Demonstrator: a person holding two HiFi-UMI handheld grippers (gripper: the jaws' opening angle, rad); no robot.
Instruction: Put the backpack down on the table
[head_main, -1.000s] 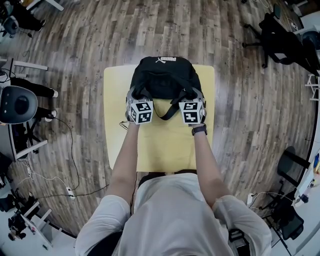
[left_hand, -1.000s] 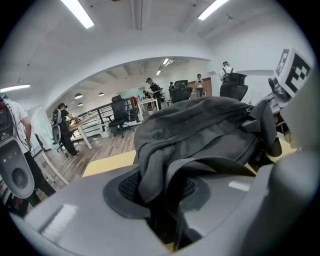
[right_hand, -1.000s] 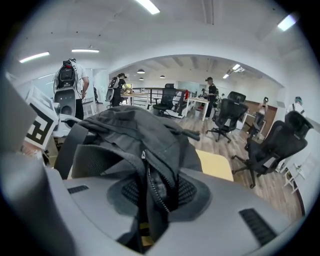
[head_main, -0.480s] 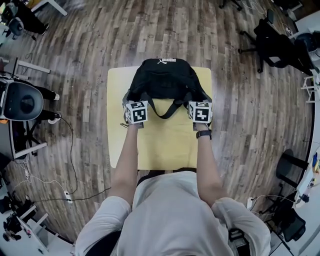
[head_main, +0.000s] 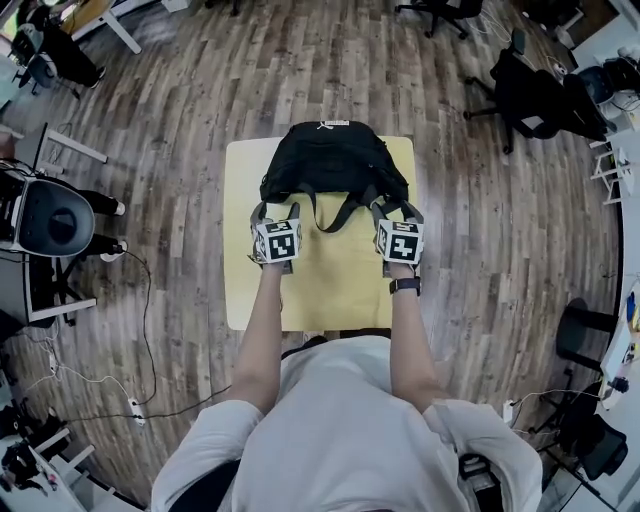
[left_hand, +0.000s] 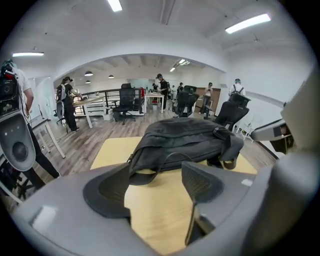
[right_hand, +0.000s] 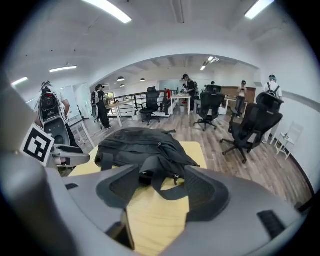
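On the yellow table (head_main: 330, 290) — a black backpack (head_main: 333, 165), flat, contents hidden

A pale yellow rectangular desk (head_main: 330, 290) with a smooth top stands on a floor of grey-brown wooden planks (head_main: 180, 120). A black fabric backpack (head_main: 333, 160) lies flat on the desk, its far end reaching the desk's far edge. On the person's side of the backpack, its black straps (right_hand: 166, 194) trail onto the bare yellow top.
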